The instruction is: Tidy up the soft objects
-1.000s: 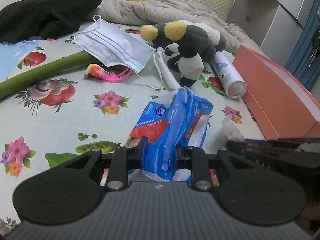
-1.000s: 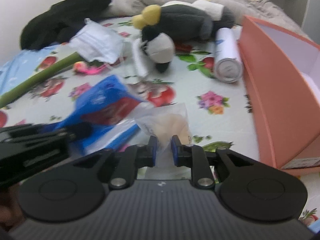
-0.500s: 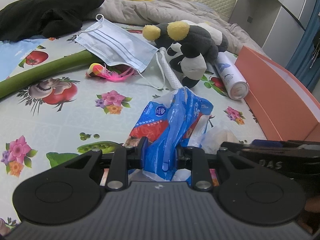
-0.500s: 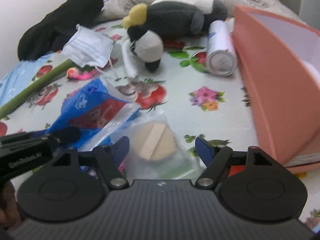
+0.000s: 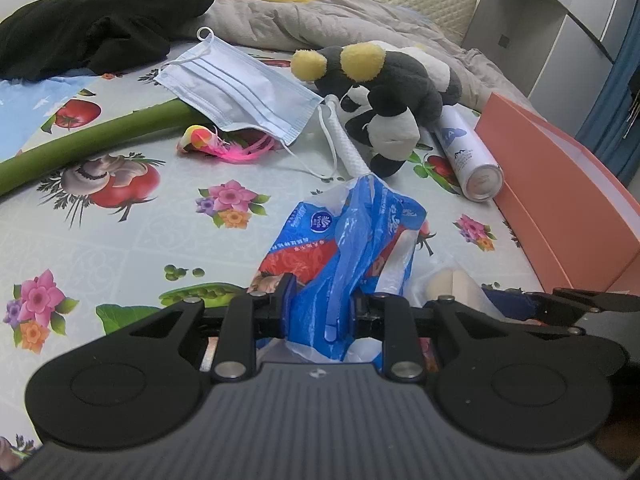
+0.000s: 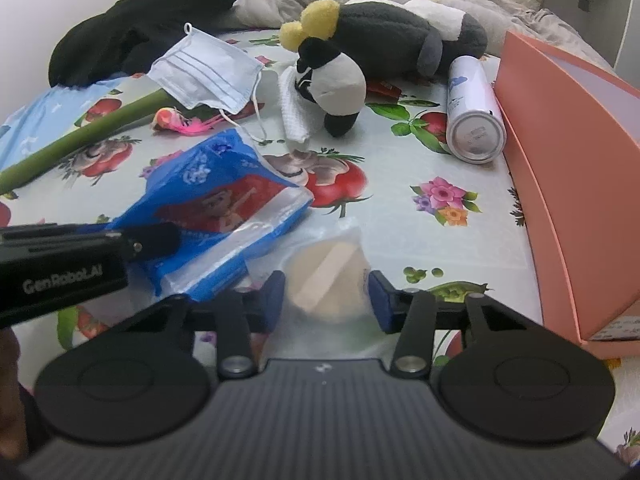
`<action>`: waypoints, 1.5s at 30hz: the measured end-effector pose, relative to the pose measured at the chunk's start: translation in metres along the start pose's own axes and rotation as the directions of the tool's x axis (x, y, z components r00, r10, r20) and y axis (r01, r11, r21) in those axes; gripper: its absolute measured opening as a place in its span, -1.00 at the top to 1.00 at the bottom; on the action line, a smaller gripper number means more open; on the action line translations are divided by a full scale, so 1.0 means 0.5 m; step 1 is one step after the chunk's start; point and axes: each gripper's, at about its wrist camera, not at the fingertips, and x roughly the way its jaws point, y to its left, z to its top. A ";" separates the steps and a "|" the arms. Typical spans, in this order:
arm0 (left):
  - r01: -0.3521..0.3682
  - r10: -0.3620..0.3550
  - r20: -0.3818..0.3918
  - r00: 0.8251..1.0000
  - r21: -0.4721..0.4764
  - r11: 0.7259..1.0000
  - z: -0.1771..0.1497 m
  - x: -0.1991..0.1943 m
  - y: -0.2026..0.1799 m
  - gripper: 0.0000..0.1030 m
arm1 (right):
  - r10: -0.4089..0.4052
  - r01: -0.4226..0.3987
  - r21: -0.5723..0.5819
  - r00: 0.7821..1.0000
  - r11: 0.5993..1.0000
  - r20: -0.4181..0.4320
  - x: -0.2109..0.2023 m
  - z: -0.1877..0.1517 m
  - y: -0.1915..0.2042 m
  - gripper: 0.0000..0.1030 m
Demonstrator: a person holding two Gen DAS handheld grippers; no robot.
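My left gripper [image 5: 322, 300] is shut on a crumpled blue and red plastic bag [image 5: 352, 232] that lies on the flowered sheet. In the right wrist view the same bag [image 6: 224, 200] lies at the left, with the left gripper's fingers [image 6: 152, 236] on it. My right gripper [image 6: 326, 296] straddles a round beige puff in a clear pouch [image 6: 326, 276]. Its jaws are closing, with the blue pads close beside the pouch but not clearly pressing it. Farther back lie a black and white plush toy [image 5: 388, 92] and a pale blue face mask [image 5: 240, 92].
An orange box [image 5: 560, 184] stands open along the right. A white spray can [image 5: 468, 156] lies against it. A rolled white cloth [image 5: 346, 144], a pink feather toy [image 5: 216, 144] and a green tube [image 5: 100, 136] lie mid-bed. A black garment [image 5: 104, 20] and a grey blanket [image 5: 320, 20] lie at the back.
The right gripper was shut on the pouch's edge, then opened wide, and its jaws now stand narrower around the puff. The left gripper kept still on the blue bag.
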 end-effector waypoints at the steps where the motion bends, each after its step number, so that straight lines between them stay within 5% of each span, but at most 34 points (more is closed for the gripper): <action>1: -0.001 0.001 0.000 1.000 0.000 1.000 0.000 0.000 0.000 0.44 | -0.003 0.003 0.007 1.000 1.000 0.003 -0.003 -0.001 -0.002 0.10; 17: 0.004 -0.004 0.006 1.000 -0.039 0.999 0.009 -0.034 -0.009 0.44 | -0.029 0.025 0.082 0.999 0.996 0.046 -0.062 0.006 -0.043 0.42; 30: 0.006 -0.005 0.017 1.000 -0.058 0.998 0.042 -0.091 -0.033 0.44 | -0.016 0.000 0.130 0.993 0.991 0.121 -0.144 0.053 -0.070 0.42; 45: 0.036 -0.035 0.074 0.997 -0.022 0.999 0.152 -0.187 -0.130 0.44 | -0.017 -0.020 0.149 0.969 0.989 0.246 -0.286 0.152 -0.123 0.42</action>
